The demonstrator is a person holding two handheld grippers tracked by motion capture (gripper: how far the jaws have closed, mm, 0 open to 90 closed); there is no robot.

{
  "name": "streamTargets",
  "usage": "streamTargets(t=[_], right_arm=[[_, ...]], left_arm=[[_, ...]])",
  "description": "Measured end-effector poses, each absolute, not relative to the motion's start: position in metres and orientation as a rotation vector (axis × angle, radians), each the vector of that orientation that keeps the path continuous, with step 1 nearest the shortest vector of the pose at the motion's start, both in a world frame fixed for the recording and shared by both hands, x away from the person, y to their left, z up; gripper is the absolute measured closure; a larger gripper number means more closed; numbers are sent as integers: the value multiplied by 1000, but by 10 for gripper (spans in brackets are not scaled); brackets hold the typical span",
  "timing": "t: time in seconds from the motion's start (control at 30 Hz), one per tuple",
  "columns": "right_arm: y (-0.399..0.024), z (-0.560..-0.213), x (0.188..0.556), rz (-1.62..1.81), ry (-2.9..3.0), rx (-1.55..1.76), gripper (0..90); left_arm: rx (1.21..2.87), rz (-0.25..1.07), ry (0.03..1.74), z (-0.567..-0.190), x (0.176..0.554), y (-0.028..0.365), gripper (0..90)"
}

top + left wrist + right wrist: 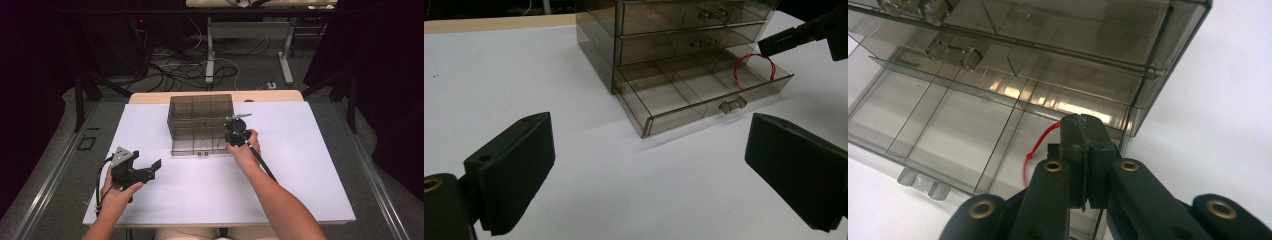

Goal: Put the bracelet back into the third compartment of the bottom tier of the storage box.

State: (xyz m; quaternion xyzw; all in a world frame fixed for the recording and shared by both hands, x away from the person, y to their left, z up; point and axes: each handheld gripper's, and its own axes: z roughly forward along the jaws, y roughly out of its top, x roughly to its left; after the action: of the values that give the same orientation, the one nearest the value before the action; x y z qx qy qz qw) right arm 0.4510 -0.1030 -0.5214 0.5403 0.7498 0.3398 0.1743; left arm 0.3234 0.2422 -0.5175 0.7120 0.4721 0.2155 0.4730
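Note:
A smoky clear drawer cabinet [200, 112] [659, 22] stands at the table's far middle with its bottom drawer [192, 146] [674, 95] [948, 125] pulled out. A red wire loop [219, 143] [739, 67] [1039, 140] stands in the drawer's right end compartment. My right gripper [235, 134] [774, 42] [1083, 131] reaches down over that compartment, its jaws pressed together with the loop's upper end running in between them. My left gripper [148, 163] [649, 165] rests low at the near left, open and empty, pointing at the cabinet.
The white table top [300, 165] stretches wide around the cabinet. The two upper drawers [684, 42] are pushed in, their clear handles [950, 50] facing me. Behind the table, cables [175, 70] and desk legs stand on the floor.

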Motion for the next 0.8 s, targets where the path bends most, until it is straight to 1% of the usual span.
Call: streamTargets(t=[0.37,0.8], right_arm=[[-104,-518,450,992,2109,1539,781],[-106,-510,446,1054,2120,1449,588]], left_arm=[[1745,528,1155,-518,324,242,58],[1747,528,1154,-517,323,242,58]])
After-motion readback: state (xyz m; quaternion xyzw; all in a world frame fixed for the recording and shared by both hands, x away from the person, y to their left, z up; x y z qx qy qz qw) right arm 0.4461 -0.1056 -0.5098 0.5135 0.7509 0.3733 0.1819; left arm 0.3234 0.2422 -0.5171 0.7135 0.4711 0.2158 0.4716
